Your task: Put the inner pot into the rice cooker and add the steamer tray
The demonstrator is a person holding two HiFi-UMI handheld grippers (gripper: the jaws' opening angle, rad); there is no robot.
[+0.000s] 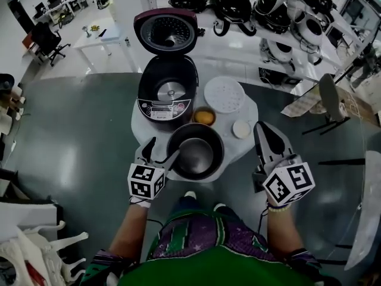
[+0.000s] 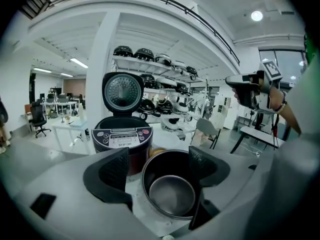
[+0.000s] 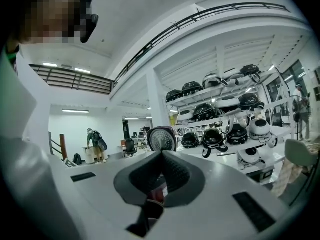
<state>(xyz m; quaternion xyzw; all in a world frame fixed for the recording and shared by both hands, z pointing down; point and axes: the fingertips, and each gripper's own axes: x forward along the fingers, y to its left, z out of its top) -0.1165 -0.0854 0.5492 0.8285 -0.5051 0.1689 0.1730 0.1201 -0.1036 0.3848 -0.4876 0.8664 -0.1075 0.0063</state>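
Holds left gripper [image 1: 162,151], jaws spread and gripping nothing, over the rim of the inner pot [image 1: 196,154] on the worktop [image 1: 249,113] before the open rice cooker [image 1: 166,91], probably to clamp it; holds right gripper [image 1: 268,137] clenched, empty, aside.

Head view steeply down; both gripper views fwd; all share cooker [image 1: 164,108].

The dark rice cooker [image 1: 166,94] stands on a small white table [image 1: 249,113] with its lid up. The black inner pot [image 1: 195,152] sits upright and empty just in front of it. The round white steamer tray [image 1: 224,95] lies flat to the cooker's right.
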